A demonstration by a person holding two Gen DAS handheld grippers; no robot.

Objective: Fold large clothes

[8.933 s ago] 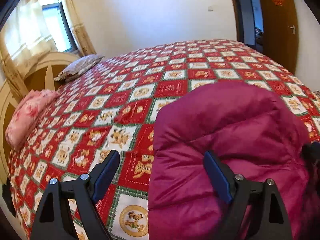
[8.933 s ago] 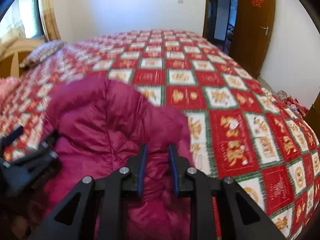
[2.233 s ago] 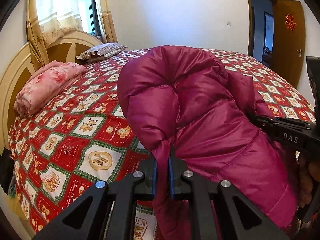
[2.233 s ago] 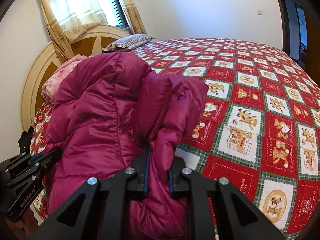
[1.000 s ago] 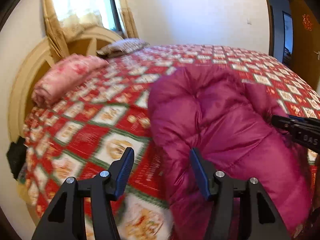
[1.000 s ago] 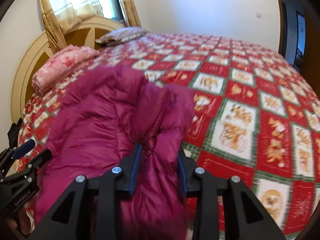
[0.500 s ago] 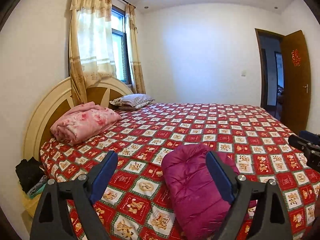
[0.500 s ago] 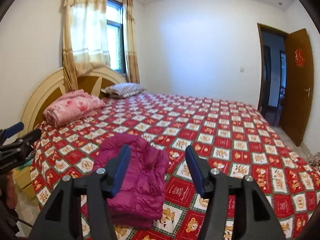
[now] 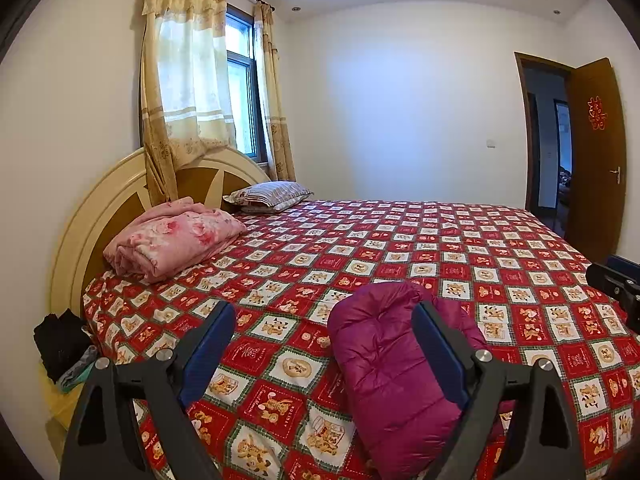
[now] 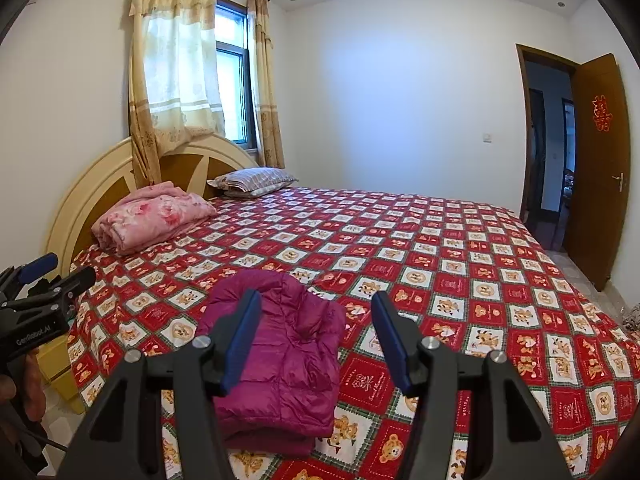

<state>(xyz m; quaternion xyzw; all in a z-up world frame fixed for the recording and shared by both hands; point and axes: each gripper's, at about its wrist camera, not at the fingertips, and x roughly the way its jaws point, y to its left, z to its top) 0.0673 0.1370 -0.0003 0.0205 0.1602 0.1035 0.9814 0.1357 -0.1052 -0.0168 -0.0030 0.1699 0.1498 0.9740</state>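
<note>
Magenta jacket now released, folded at bed near edge; left gripper and right gripper spread empty, raised clear since a second ago.

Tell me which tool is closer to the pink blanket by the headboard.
Left. The left tool hangs on the headboard side of the folded magenta jacket, toward the pink blanket; the right tool is on the jacket's opposite side, farther off. Both are open, holding nothing.
</note>
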